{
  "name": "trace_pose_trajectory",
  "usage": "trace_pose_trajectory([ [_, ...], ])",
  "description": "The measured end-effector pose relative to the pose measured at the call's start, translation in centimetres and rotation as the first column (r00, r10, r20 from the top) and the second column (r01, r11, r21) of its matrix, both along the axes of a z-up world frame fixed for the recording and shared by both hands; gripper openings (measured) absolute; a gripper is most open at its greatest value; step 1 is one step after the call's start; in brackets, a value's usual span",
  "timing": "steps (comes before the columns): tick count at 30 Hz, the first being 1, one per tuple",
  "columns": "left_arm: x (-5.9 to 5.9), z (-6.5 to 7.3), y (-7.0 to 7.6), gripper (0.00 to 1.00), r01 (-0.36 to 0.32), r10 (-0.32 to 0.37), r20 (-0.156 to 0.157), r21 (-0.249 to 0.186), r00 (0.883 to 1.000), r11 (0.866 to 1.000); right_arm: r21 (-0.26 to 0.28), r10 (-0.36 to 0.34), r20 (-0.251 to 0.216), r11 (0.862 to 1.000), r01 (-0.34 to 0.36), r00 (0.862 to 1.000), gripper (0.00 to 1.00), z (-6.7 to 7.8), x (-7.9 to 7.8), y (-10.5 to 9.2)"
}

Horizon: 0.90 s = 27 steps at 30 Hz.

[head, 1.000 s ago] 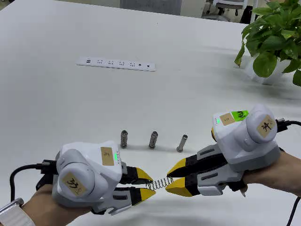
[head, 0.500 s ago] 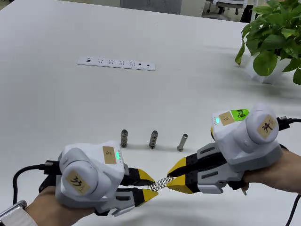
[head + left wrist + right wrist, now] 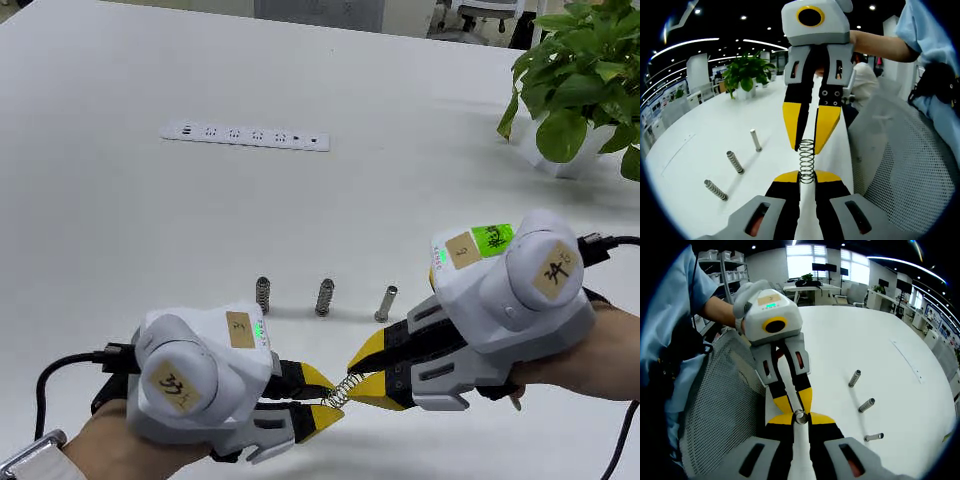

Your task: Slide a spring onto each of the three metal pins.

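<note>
dev1: Jaws status, both sides?
dev2: left gripper (image 3: 325,397) jaws are narrow and pinched on one end of the loose spring (image 3: 343,388). right gripper (image 3: 365,371) jaws are narrow too, clamped on the other end. The yellow tips face each other and the coil bridges the short gap between them.
dev1: Where is that on the table?
dev2: Near the front edge of the white table (image 3: 120,230), in front of the pin row and apart from it. The left gripper view has the coil side-on between both pairs of tips. The right gripper view looks straight down its bore.
dev1: Pins?
dev2: Three standing in a row. left pin (image 3: 263,282) has a fitted spring (image 3: 263,298) around it, and middle pin (image 3: 326,284) has one too. right pin (image 3: 386,303) is bare metal.
dev1: Anything else on the surface?
dev2: power strip (image 3: 245,136) lies flat further back. potted plant (image 3: 575,70) sits by the far right corner.
</note>
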<state>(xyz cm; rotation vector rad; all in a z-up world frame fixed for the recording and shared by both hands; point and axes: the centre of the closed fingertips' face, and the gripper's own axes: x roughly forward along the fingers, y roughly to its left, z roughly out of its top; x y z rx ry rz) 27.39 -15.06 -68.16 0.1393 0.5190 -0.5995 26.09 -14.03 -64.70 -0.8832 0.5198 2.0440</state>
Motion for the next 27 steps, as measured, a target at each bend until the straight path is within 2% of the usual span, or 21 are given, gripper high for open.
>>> trace_pose_trajectory([
  [12,0.2,0.2,-0.3,0.09,-0.003,0.003,0.017,-0.004,1.000,1.000,-0.021,0.061,0.050,0.998,-0.060,0.997,0.12,0.0,0.1,-0.4],
  [13,0.2,0.3,-0.3,0.09,-0.005,0.005,0.019,-0.005,1.000,1.000,-0.036,0.081,0.074,0.996,-0.078,0.994,0.12,0.1,0.2,-0.6],
  [15,0.3,0.4,-0.3,0.09,-0.006,0.006,0.022,-0.003,1.000,1.000,-0.021,0.124,0.128,0.992,-0.122,0.984,0.18,0.4,0.5,-0.4],
  [17,0.3,0.4,-0.4,0.09,-0.005,0.005,0.024,-0.002,1.000,1.000,-0.057,0.134,0.122,0.990,-0.128,0.983,0.21,0.5,0.5,-0.7],
  [19,0.3,0.4,-0.5,0.09,-0.003,0.003,0.024,-0.002,1.000,1.000,-0.063,0.158,0.138,0.987,-0.151,0.978,0.21,0.5,0.5,-0.6],
  [22,0.5,0.5,-0.6,0.09,-0.003,0.003,0.026,-0.004,1.000,1.000,-0.110,0.197,0.150,0.977,-0.182,0.969,0.19,0.1,0.3,-1.0],
  [24,0.6,0.6,-0.7,0.09,-0.002,0.003,0.030,-0.006,1.000,1.000,-0.127,0.217,0.170,0.972,-0.197,0.961,0.18,-0.3,0.4,-0.9],
  [27,0.7,0.7,-0.9,0.09,-0.003,0.003,0.036,-0.008,0.999,1.000,-0.151,0.234,0.176,0.966,-0.209,0.956,0.16,-0.9,0.4,-0.9],
])
